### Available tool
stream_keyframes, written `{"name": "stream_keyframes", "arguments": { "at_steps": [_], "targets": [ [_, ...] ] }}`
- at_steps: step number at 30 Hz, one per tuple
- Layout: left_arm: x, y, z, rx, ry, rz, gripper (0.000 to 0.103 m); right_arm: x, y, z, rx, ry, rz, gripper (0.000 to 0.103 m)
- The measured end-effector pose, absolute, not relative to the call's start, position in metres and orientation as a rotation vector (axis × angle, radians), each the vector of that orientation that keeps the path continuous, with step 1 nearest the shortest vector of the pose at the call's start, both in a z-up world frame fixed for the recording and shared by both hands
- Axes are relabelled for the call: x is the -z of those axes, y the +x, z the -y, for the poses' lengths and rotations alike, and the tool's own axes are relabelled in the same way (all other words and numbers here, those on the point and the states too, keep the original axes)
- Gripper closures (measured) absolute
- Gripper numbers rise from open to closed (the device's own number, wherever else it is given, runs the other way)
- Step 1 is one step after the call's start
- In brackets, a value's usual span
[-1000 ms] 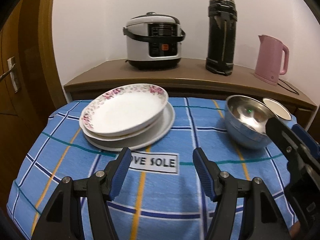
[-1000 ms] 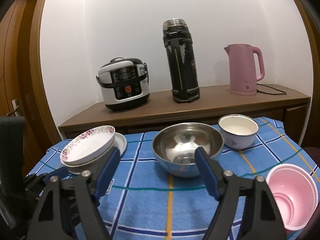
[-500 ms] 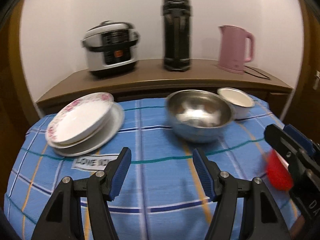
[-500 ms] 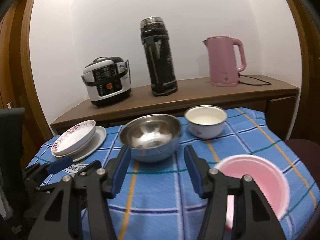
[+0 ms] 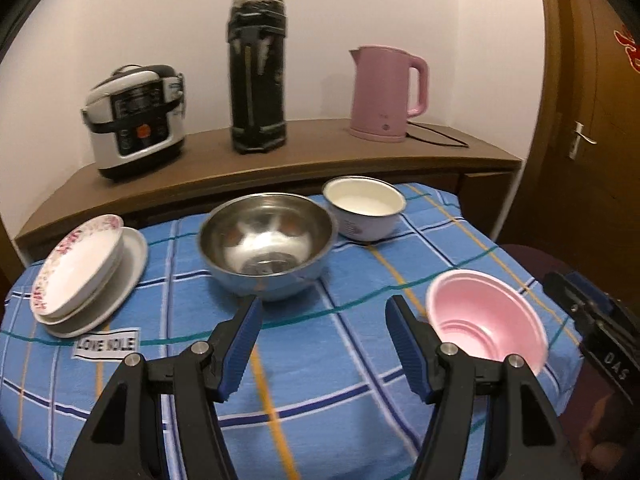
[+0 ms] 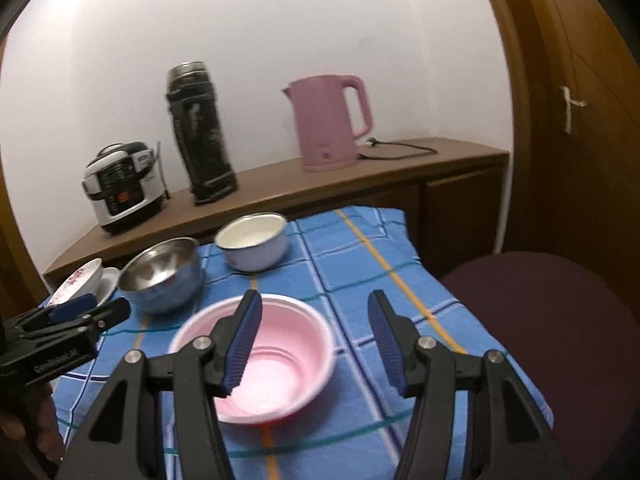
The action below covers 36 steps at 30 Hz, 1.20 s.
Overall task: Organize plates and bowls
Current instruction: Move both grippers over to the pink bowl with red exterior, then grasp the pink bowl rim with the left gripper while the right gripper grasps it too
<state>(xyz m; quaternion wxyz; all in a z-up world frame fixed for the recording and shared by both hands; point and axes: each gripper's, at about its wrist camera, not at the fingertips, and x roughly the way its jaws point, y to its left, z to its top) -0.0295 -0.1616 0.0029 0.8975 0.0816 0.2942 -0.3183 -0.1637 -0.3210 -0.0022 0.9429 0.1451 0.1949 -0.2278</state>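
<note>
I hold my left gripper (image 5: 322, 344) over the blue checked tablecloth (image 5: 320, 380), its blue pads spread with nothing between them. My right gripper (image 6: 314, 342) is also spread, though its jaws have just been narrowing; its left pad sits over the pink plastic bowl (image 6: 256, 356) and its right pad hangs outside the rim, and neither pad presses on anything, so I judge the bowl is not yet gripped.

As for the job, the plates look sorted: the shallow white plate with the pink flower rim (image 5: 76, 266) already lies stacked on plainer white plates (image 5: 132, 256) at the table's left edge. I count at least two plates there, perhaps three; the lower layers are hard to tell apart.

The bowls are all still loose, so nesting them is what remains. I count three: the shiny steel bowl (image 5: 266, 242) in the middle, the white enamel bowl (image 5: 364, 206) just beside it towards the wooden shelf (image 5: 304, 156), and the pink one nearest me on the right, well apart from the other two.
</note>
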Motion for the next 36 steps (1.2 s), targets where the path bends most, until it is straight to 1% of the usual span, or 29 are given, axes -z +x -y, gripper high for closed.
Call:
{"name": "stream_keyframes", "arguments": {
  "at_steps": [4,6,18,19,20,23,27,30,34,36],
  "targets": [
    [0.0,-0.033,0.176,0.696,0.175,-0.633,0.037,0.009,-0.168,0.33,0.449,0.324,-0.418,0.047],
    [0.002,-0.033,0.182,0.712,0.173,-0.645,0.037,0.013,-0.169,0.333,0.433,0.331,-0.424,0.049],
    [0.015,-0.031,0.207,0.778,0.189,-0.729,0.037,0.031,-0.162,0.337,0.351,0.388,-0.472,0.053],
    [0.017,-0.031,0.21,0.774,0.197,-0.736,0.037,0.031,-0.161,0.337,0.348,0.388,-0.475,0.054],
    [0.018,-0.031,0.212,0.773,0.204,-0.74,0.037,0.032,-0.16,0.336,0.343,0.39,-0.48,0.058],
    [0.021,-0.032,0.217,0.754,0.234,-0.746,0.037,0.035,-0.156,0.335,0.335,0.395,-0.497,0.06],
    [0.026,-0.03,0.219,0.741,0.247,-0.769,0.046,0.036,-0.154,0.332,0.334,0.395,-0.507,0.06],
    [0.029,-0.028,0.219,0.734,0.248,-0.78,0.048,0.037,-0.154,0.332,0.335,0.402,-0.511,0.063],
    [0.032,-0.026,0.22,0.741,0.248,-0.791,0.06,0.038,-0.151,0.331,0.333,0.395,-0.522,0.065],
    [0.032,-0.027,0.222,0.746,0.253,-0.79,0.064,0.037,-0.151,0.329,0.332,0.392,-0.519,0.068]
  ]
}}
